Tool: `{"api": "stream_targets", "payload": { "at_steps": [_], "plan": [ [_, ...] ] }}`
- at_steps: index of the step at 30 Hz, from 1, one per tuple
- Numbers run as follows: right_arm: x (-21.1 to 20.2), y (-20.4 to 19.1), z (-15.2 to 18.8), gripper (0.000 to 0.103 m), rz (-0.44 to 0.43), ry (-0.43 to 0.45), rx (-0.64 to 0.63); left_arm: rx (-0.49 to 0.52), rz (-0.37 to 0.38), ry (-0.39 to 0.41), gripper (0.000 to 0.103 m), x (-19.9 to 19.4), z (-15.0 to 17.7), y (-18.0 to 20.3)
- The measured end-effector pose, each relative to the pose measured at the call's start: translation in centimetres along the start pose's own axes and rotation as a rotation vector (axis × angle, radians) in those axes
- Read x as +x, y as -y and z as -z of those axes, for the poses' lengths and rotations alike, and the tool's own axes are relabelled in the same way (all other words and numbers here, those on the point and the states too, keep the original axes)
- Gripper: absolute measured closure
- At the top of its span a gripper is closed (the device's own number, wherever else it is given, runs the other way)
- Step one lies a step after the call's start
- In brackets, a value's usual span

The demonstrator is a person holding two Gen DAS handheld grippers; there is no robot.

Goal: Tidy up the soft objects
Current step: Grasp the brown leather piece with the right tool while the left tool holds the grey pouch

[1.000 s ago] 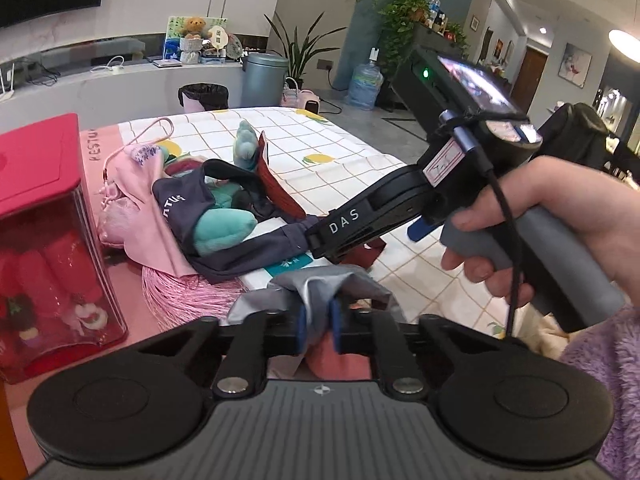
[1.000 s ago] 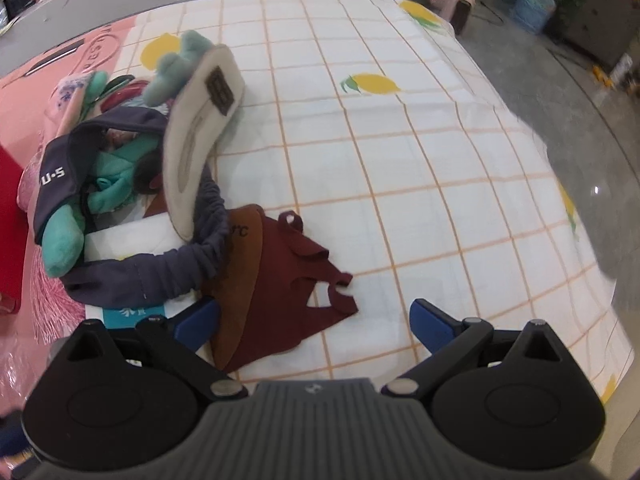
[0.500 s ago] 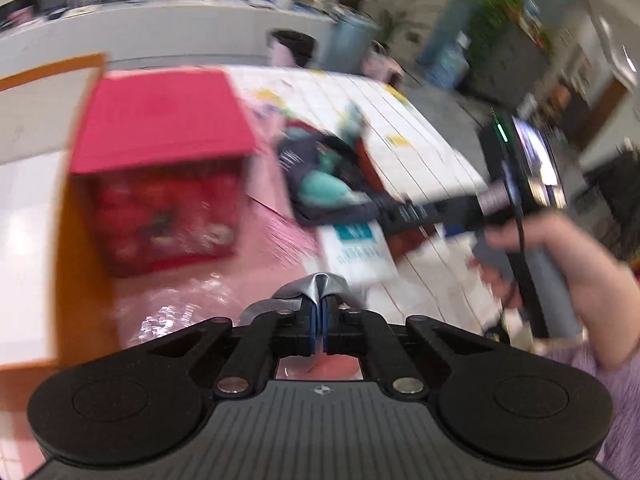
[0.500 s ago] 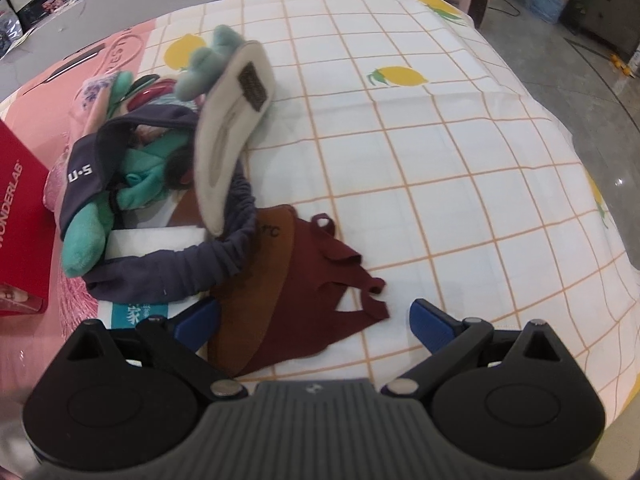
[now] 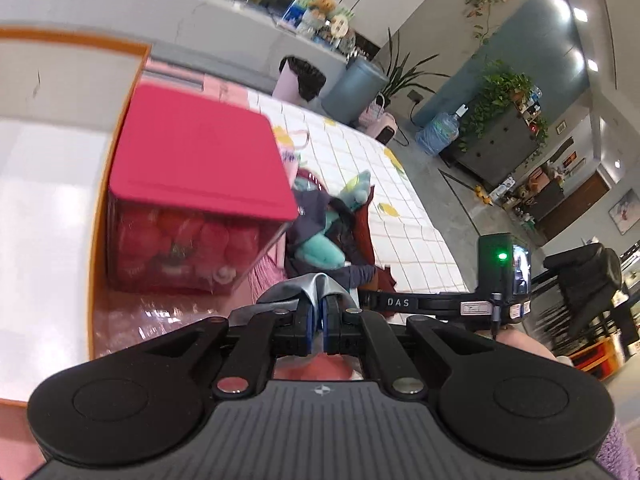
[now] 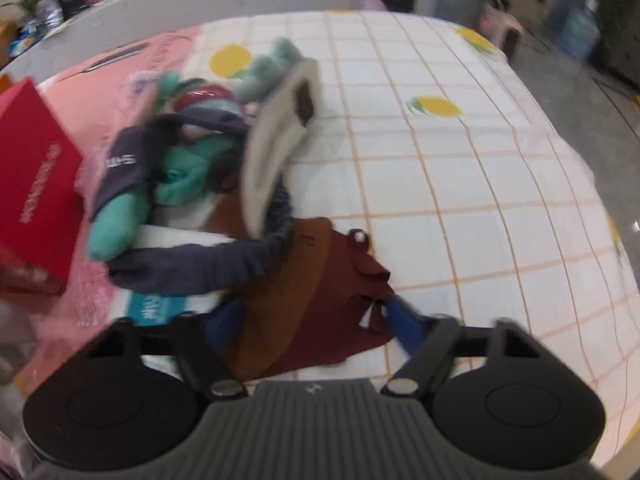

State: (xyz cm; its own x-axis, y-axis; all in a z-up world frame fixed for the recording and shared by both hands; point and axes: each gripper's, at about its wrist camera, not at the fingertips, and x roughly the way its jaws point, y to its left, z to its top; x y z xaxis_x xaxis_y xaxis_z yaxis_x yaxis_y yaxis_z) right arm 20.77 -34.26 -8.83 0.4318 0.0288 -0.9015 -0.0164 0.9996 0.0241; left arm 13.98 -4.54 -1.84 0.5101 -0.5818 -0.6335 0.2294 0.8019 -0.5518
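My left gripper (image 5: pixel 318 322) is shut on a grey cloth (image 5: pixel 298 290), held above the table's near edge. A pile of soft things lies beyond it: a teal plush toy (image 6: pixel 120 220), a navy garment (image 6: pixel 192 266), a cream slipper (image 6: pixel 276 148) and a maroon-and-brown garment (image 6: pixel 320 300). My right gripper (image 6: pixel 312 320) is open, with its fingers on either side of the maroon garment's near edge. It also shows at the right of the left wrist view (image 5: pixel 400 303).
A red-lidded clear box (image 5: pixel 192 192) with red items inside stands left of the pile on a pink mat (image 5: pixel 132 320). The checked tablecloth (image 6: pixel 460 184) spreads to the right. Bins (image 5: pixel 352 84) and plants stand on the floor beyond.
My left gripper has lifted and swung left with the grey cloth, so the red box now fills its view. My right gripper has moved closer over the maroon garment.
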Motion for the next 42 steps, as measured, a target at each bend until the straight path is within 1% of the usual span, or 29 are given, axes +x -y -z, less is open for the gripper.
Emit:
{"api": "stream_targets", "payload": {
  "at_steps": [1,3,4,5,6,10,12,14,15,16,17,18,19,21,22,23,24,26,27,28,29,31,33,34,35,36,39,41,42],
  "plan": [
    [-0.2,-0.3,0.0,0.062,-0.014,0.011,-0.015,0.001,-0.015,-0.002,0.1,0.3,0.1,0.0],
    [-0.5,-0.6,0.1,0.078,-0.025,0.014,-0.028,0.031,-0.055,0.012,0.099,0.5,0.2,0.3],
    [-0.6,-0.5,0.0,0.091,-0.012,0.011,-0.026,0.044,-0.067,0.018,0.099,0.5,0.4,0.4],
    [-0.8,-0.3,0.0,0.095,0.007,0.009,-0.015,0.057,-0.074,0.022,0.099,0.5,0.5,0.4],
    [-1.0,-0.1,0.1,0.103,0.026,-0.002,-0.01,0.067,-0.082,0.021,0.099,0.6,0.5,0.5],
    [-2.1,1.0,1.2,0.103,0.137,-0.02,-0.037,0.077,-0.147,0.011,0.099,1.1,1.4,0.2],
    [-2.9,1.9,1.7,0.103,0.161,-0.021,-0.016,0.101,-0.188,0.006,0.099,1.6,1.9,0.2],
    [-3.6,2.5,2.3,0.103,0.198,-0.036,-0.009,0.126,-0.203,-0.019,0.099,2.2,2.4,0.3],
    [-3.8,2.4,2.6,0.095,0.223,-0.044,-0.019,0.133,-0.203,-0.035,0.098,2.5,2.6,0.3],
    [-4.2,2.3,2.7,0.073,0.246,-0.027,-0.022,0.143,-0.205,-0.052,0.098,2.7,2.8,0.4],
    [-4.7,2.1,2.7,0.056,0.253,0.014,-0.023,0.157,-0.216,-0.067,0.098,3.1,3.0,0.5],
    [-5.2,2.0,2.6,0.028,0.236,0.06,-0.021,0.173,-0.231,-0.077,0.098,3.4,3.1,0.6],
    [-5.4,2.1,2.4,0.018,0.189,0.085,-0.011,0.189,-0.237,-0.083,0.097,3.6,3.2,0.7],
    [-4.7,2.3,2.0,0.018,0.099,0.061,0.029,0.207,-0.233,-0.104,0.096,4.3,3.7,0.6],
    [-4.1,2.2,1.9,0.018,0.079,0.039,0.044,0.206,-0.232,-0.117,0.093,4.6,3.8,0.4],
    [-3.3,2.2,1.7,0.018,0.078,0.014,0.05,0.204,-0.235,-0.126,0.086,4.9,3.8,0.2],
    [-2.6,2.0,1.6,0.018,0.09,-0.011,0.046,0.205,-0.246,-0.136,0.082,5.1,3.9,0.2],
    [-1.2,1.7,1.4,0.018,0.139,-0.053,0.03,0.215,-0.284,-0.152,0.081,5.7,4.1,0.1],
    [-0.6,1.7,1.3,0.017,0.159,-0.065,0.03,0.22,-0.297,-0.154,0.079,5.9,4.2,-0.1],
    [-0.5,2.0,1.2,0.014,0.161,-0.063,0.047,0.224,-0.305,-0.154,0.077,6.0,4.3,-0.2],
    [-0.4,2.4,1.1,0.014,0.158,-0.064,0.077,0.226,-0.309,-0.155,0.074,6.3,4.4,-0.3],
    [-0.3,3.2,0.9,0.013,0.134,-0.082,0.14,0.233,-0.305,-0.143,0.065,6.4,4.5,-0.4],
    [-0.2,3.3,0.9,0.01,0.092,-0.097,0.178,0.247,-0.28,-0.149,0.045,6.6,4.5,-0.1],
    [-0.1,3.4,0.9,0.006,0.071,-0.106,0.201,0.256,-0.263,-0.151,0.039,6.7,4.5,0.0],
    [0.2,3.1,0.9,0.005,0.067,-0.112,0.22,0.259,-0.253,-0.151,0.033,6.8,4.5,0.1],
    [0.2,3.2,0.8,0.005,0.066,-0.115,0.233,0.259,-0.249,-0.146,0.03,6.8,4.6,0.1],
    [0.4,3.3,0.6,0.002,0.072,-0.115,0.263,0.252,-0.257,-0.131,0.027,6.9,4.7,0.4],
    [0.6,2.7,0.4,0.002,0.094,-0.122,0.245,0.245,-0.264,-0.131,0.027,7.2,4.6,0.6],
    [0.8,2.2,0.4,0.002,0.112,-0.129,0.212,0.24,-0.265,-0.134,0.028,7.2,4.4,0.6]
  ]
}}
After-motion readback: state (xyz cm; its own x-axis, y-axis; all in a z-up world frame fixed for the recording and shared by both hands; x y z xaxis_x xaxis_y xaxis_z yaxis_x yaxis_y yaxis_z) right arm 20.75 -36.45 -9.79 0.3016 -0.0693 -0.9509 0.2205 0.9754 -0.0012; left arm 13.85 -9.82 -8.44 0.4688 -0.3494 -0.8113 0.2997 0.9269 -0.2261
